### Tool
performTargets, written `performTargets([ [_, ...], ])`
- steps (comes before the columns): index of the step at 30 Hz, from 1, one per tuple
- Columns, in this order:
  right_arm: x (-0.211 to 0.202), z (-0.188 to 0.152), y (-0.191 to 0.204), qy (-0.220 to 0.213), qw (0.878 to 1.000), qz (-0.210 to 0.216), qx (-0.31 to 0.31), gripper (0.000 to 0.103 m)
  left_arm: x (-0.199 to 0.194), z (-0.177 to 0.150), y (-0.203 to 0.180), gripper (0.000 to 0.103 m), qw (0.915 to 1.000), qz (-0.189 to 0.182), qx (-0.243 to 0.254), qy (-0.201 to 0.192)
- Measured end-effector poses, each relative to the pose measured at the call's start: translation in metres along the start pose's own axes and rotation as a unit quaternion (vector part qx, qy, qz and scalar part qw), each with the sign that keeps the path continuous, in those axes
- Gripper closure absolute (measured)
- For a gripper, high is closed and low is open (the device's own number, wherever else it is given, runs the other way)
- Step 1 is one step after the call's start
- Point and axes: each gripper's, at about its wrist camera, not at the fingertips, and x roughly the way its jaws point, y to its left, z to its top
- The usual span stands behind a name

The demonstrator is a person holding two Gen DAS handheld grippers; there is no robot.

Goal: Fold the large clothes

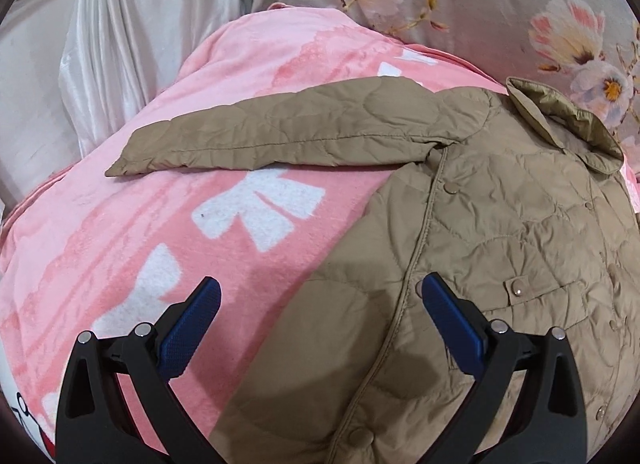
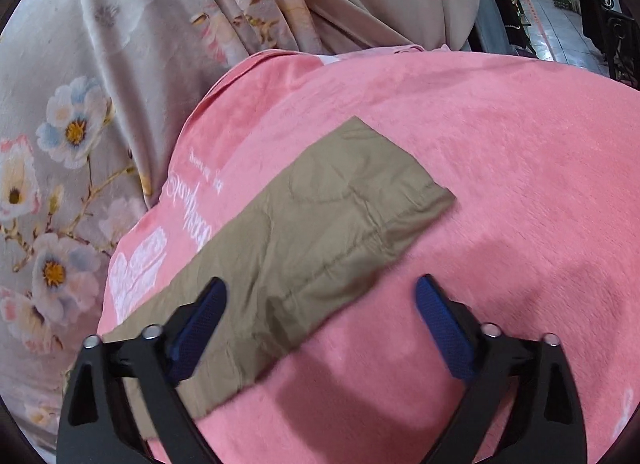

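left claw (image 1: pixel 318 300): jaws apart, empty, above jacket (image 1: pixel 500 248) hem edge on pink blanket (image 1: pixel 120 223).
left sleeve (image 1: pixel 280 131): spread flat, away from body.
right claw (image 2: pixel 320 300): jaws apart, empty, over right sleeve (image 2: pixel 320 232).
tip: I'd pinch the cuffs, fold both sleeves inward.

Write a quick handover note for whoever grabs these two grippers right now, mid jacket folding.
Left gripper: open, holding nothing, hovering over the side edge of the jacket.
Right gripper: open, holding nothing, hovering over a sleeve.
The tan quilted jacket lies front up on the pink blanket, collar at the far end. The other sleeve lies stretched out to the side, flat on the blanket.
Done: jacket spread flat.
Left: no fold shows yet. Probably bring each sleeve in over the body, then fold the body.
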Motion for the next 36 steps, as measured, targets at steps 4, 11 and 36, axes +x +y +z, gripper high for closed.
performTargets([
  [4, 0.000, 0.003, 0.039, -0.004, 0.999, 0.011, -0.037, 0.090, 0.009, -0.004, -0.006, 0.005, 0.9999, 0.003, 0.009, 0.009],
  [11, -0.087, -0.061, 0.224, -0.030, 0.945, 0.205, -0.254, 0.093, 0.016, -0.009, -0.010, 0.005, 0.9998, -0.001, 0.011, 0.018],
  [36, -0.097, -0.393, 0.340, 0.277, 0.757, 0.317, -0.500, 0.048, 0.003, 0.041, -0.016, 0.005, 0.9864, -0.153, -0.051, 0.031],
])
